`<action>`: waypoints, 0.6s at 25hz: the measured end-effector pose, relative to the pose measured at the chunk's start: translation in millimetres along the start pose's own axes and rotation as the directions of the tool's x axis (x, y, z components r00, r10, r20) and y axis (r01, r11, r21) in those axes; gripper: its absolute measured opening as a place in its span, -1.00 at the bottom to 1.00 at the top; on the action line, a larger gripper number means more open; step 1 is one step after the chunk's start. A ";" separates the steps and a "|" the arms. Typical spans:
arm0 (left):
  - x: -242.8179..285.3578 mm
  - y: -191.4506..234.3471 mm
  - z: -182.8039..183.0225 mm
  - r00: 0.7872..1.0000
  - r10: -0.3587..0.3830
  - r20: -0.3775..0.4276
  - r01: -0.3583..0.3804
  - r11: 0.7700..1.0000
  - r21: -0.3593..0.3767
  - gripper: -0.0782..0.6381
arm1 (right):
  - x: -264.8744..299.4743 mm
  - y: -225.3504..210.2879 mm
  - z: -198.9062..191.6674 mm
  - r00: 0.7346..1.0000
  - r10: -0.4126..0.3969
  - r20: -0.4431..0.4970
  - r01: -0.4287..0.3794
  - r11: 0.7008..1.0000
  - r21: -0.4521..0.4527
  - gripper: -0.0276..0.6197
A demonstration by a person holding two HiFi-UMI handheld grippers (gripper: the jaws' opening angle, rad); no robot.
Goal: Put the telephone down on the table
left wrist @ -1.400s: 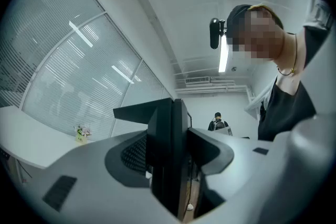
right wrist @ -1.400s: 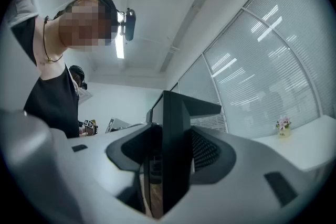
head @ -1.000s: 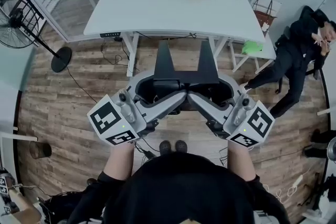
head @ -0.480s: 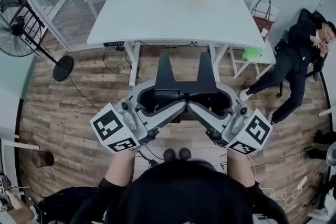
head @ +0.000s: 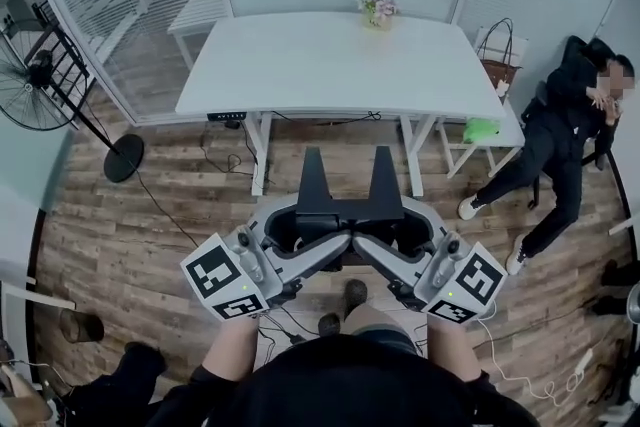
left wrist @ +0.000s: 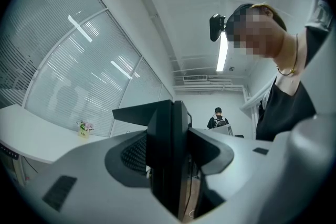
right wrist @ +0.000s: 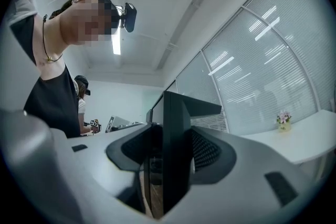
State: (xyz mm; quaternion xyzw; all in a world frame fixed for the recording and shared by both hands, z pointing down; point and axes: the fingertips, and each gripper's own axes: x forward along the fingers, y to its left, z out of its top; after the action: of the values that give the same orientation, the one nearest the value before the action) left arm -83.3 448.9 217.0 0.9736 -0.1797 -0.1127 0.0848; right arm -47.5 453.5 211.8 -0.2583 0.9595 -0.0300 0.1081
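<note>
Holding the telephone [head: 347, 206] between both grippers: left gripper [left wrist: 172, 162] jaws are closed on one end and right gripper [right wrist: 169, 162] jaws on the other, each pinching a thin black plate edge-on. It's the black two-pronged piece, which I take for the phone. It hangs over the floor [head: 150, 215], short of the tabletop [head: 300, 55] and not touching it. Risks as I judge them: the grip is on thin edges from two sides, so if one hand leads or rolls, the piece twists and could slip out of one pair of jaws and drop on the wood. Cables [head: 283, 320] lie by my feet, and a snag there would jerk both hands. Coming in too low would knock the prongs on the tabletop edge. Letting go of one side first would tip it. Containers: a small pot [head: 376, 13] at the far edge of the tabletop with flowers in it, well away from the near edge, and a handbag [head: 500, 27] beside the tabletop's right end, contents not visible.
</note>
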 end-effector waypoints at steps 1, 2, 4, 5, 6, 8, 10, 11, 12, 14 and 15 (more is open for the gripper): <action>-1.3 0.4 0.8 1.000 0.000 0.000 0.000 1.000 0.005 -0.13 | 1.1 0.6 -0.2 1.000 0.001 0.003 -0.001 1.000 -0.001 -0.21; -1.8 1.1 1.8 1.000 0.001 0.001 -0.001 1.000 0.011 -0.13 | 2.1 0.4 0.0 1.000 0.002 0.008 -0.002 1.000 -0.001 -0.21; -0.8 3.5 3.1 1.000 0.003 0.004 -0.003 1.000 0.018 -0.13 | 3.5 -2.0 0.7 1.000 0.005 0.013 -0.005 1.000 -0.004 -0.21; 0.4 5.1 3.1 1.000 0.002 0.004 -0.002 1.000 0.017 -0.13 | 4.0 -3.8 0.8 1.000 0.005 0.013 -0.005 1.000 -0.007 -0.21; 1.8 7.3 2.7 1.000 0.001 0.003 -0.001 1.000 0.015 -0.13 | 4.6 -6.2 0.6 1.000 0.004 0.012 -0.003 1.000 -0.009 -0.21; 5.7 13.9 2.4 1.000 0.001 0.001 -0.001 1.000 0.012 -0.13 | 6.9 -13.5 0.2 1.000 0.002 0.013 -0.002 1.000 -0.009 -0.21; 11.9 23.8 3.3 1.000 0.004 -0.003 -0.004 1.000 0.014 -0.13 | 10.8 -24.7 0.2 1.000 0.003 0.017 -0.003 1.000 -0.004 -0.21; 15.5 29.5 3.8 1.000 0.005 -0.005 -0.005 1.000 0.015 -0.13 | 13.1 -31.3 0.4 1.000 0.004 0.018 -0.004 1.000 -0.002 -0.21; 19.4 35.3 4.3 1.000 0.006 -0.006 -0.005 1.000 0.015 -0.13 | 15.1 -38.0 0.7 1.000 0.004 0.018 -0.004 1.000 -0.002 -0.21; 27.2 45.8 5.6 1.000 0.005 -0.003 -0.005 1.000 0.018 -0.13 | 18.6 -50.5 2.0 1.000 0.006 0.019 -0.005 1.000 -0.009 -0.21; 30.9 50.5 6.2 1.000 0.005 -0.001 -0.005 1.000 0.020 -0.13 | 20.2 -56.2 2.9 1.000 0.008 0.020 -0.007 1.000 -0.013 -0.21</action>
State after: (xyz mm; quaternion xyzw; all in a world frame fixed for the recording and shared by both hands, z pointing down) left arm -73.5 390.2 215.6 0.9740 -0.1833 -0.1100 0.0755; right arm -36.4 394.8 211.4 -0.2557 0.9596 -0.0206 0.1160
